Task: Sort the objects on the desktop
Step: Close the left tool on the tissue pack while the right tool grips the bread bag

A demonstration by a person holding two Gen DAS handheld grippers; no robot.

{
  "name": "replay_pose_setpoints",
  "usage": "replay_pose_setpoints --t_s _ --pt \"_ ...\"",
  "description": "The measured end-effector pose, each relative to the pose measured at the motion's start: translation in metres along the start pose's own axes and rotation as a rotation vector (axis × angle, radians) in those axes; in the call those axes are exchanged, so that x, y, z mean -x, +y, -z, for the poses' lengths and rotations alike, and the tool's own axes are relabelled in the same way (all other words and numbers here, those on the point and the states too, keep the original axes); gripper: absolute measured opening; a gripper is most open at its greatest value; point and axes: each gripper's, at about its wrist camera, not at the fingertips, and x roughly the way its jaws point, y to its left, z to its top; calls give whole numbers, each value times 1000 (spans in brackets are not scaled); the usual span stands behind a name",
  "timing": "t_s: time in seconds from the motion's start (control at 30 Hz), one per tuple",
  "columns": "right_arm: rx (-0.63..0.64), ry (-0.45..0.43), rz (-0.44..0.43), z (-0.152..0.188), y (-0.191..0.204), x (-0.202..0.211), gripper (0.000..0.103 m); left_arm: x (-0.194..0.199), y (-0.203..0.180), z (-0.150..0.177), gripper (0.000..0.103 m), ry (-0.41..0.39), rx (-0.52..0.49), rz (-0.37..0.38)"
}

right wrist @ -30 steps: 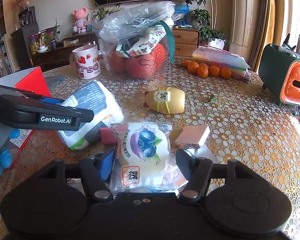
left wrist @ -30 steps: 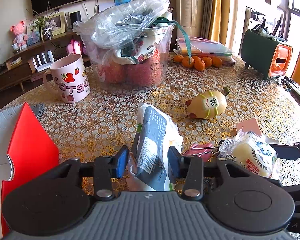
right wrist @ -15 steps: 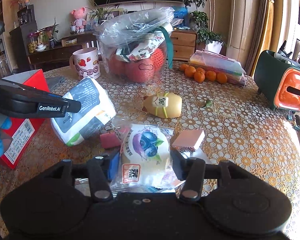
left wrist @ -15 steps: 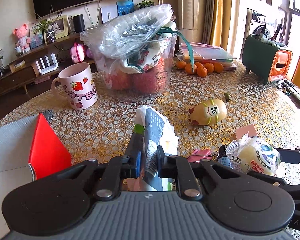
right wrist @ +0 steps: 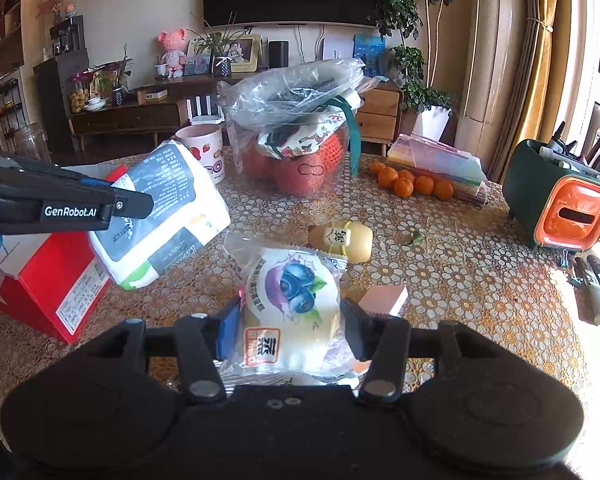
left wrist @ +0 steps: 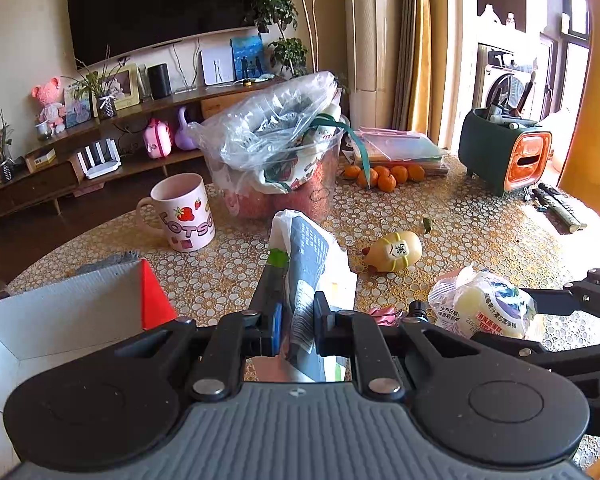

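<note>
My left gripper point(left wrist: 296, 328) is shut on a white and grey tissue pack point(left wrist: 312, 264) and holds it above the table; the pack also shows in the right wrist view point(right wrist: 160, 216), in the air at the left. My right gripper point(right wrist: 290, 328) is shut on a clear-wrapped blueberry bun point(right wrist: 296, 300), lifted off the table; the bun also shows in the left wrist view point(left wrist: 484, 304). A red and white open box point(right wrist: 56, 288) sits at the left, below the tissue pack; it also shows in the left wrist view point(left wrist: 60, 316).
On the gold lace tablecloth point(right wrist: 480, 272) lie a yellow pear-shaped bottle point(right wrist: 342, 238), a pink sticky-note pad point(right wrist: 382, 298), a pink mug point(left wrist: 180, 212), a clear tub of bagged items point(right wrist: 300, 140), oranges point(right wrist: 412, 184), a green-orange organiser point(right wrist: 560, 196) and remotes point(right wrist: 596, 288).
My left gripper closed on the tissue pack and lifted it. My right gripper closed on the blueberry bun and raised it. Both views rose above the table.
</note>
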Motion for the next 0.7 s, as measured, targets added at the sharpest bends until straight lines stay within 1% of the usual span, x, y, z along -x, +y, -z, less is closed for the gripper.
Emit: replay_pose_setpoints --t_s 0.2,0.37,0.7 --pt "27 -20 -39 -16 24 24 52 43 20 2 14 -22 -3 -18" --pt "77 -33 -92 -28 56 39 52 71 46 9 14 -27 16 -43" --pt "163 -45 -168 -47 123 41 52 109 99 27 14 -35 47 -114"
